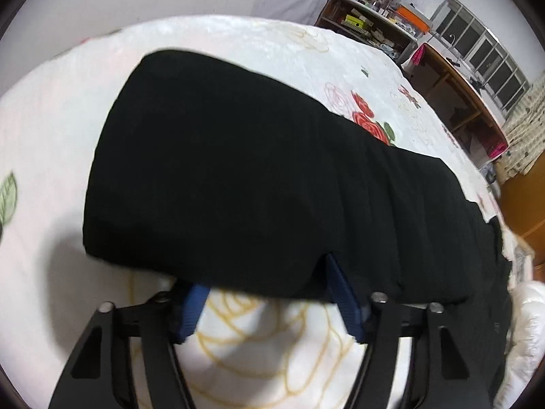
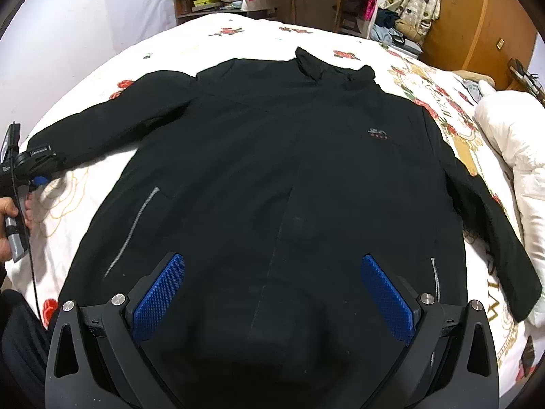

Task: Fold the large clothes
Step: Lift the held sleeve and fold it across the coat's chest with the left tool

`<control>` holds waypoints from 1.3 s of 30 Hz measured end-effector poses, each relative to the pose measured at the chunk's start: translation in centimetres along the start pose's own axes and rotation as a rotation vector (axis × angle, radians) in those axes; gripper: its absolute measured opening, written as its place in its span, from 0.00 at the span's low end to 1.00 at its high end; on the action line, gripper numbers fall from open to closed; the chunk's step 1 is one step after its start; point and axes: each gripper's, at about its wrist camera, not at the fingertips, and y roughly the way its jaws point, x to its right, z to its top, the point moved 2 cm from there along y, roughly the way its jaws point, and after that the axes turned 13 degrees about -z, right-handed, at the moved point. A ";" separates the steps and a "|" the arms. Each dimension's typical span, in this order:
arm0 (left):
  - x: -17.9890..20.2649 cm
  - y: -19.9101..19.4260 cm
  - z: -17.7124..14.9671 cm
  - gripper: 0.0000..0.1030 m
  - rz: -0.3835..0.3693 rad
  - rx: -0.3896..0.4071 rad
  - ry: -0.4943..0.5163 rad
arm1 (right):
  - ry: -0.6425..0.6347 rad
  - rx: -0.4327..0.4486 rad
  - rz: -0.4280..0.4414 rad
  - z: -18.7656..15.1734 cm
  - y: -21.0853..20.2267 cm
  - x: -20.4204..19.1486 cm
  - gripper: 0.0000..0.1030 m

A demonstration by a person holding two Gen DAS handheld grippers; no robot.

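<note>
We see the left gripper (image 1: 269, 279) with its blue-padded fingers spread apart, straddling the cuff end of one sleeve (image 1: 259, 177) of the large black zip-front fabric jacket (image 2: 272, 170); whether the pads touch the cloth we cannot tell. Ahead of it the sleeve runs away to the right. The right gripper (image 2: 272, 293), jaws likewise wide and holding nothing, hovers over the jacket's hem, the garment lying flat, front up, on the white rose-printed quilt (image 2: 102, 61). To fold well, we judge the left should pinch the cuff squarely, then carry the sleeve across the chest without dragging the body. We count one jacket, two sleeves, two grippers.
</note>
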 end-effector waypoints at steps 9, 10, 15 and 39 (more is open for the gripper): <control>3.8 -1.4 2.5 0.11 0.035 0.034 0.144 | 0.034 -0.009 -0.023 -0.5 0.1 1.2 1.00; 4.6 -2.2 2.6 0.10 0.028 0.045 0.168 | 0.043 -0.012 -0.025 -0.7 0.0 1.5 1.00; 12.7 -6.8 4.5 0.09 -0.052 0.121 0.340 | 0.091 -0.004 -0.037 -1.6 -1.3 3.7 1.00; 45.4 0.4 -13.1 0.10 -0.480 -0.180 0.810 | 0.346 -0.025 -0.135 -7.3 -0.8 17.5 1.00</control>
